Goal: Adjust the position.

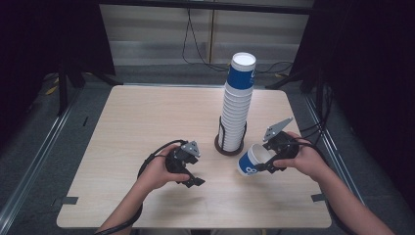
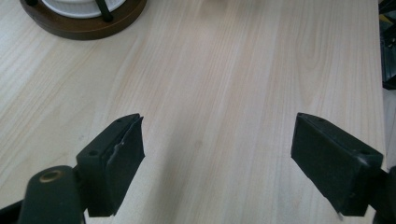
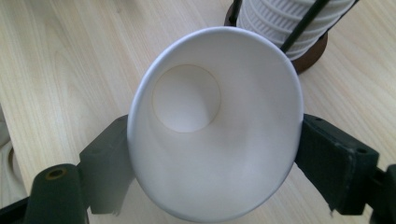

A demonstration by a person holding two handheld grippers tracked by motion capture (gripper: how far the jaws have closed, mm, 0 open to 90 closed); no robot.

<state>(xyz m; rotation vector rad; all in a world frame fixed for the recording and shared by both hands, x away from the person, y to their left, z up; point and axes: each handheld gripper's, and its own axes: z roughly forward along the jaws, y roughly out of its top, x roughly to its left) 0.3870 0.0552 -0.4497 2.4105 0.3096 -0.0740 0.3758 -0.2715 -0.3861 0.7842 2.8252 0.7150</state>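
A tall stack of blue-and-white paper cups (image 1: pixel 238 103) stands in a black wire holder on a round brown base (image 1: pixel 229 146) at the table's middle. My right gripper (image 1: pixel 264 159) is shut on a single paper cup (image 1: pixel 252 160), tilted with its base toward the table. In the right gripper view the cup (image 3: pixel 215 121) shows its white inside, squeezed oval between the two black pads. My left gripper (image 1: pixel 192 177) hovers over bare wood to the left of the holder, open with nothing between its fingers (image 2: pixel 123 154). The brown base (image 2: pixel 88 21) sits at the top left of the left gripper view.
The light wooden table (image 1: pixel 137 117) has bare room on its left and far side. Its right edge (image 2: pixel 380 93) is close in the left gripper view. Cables (image 1: pixel 195 44) hang behind the table, with dark curtains on both sides.
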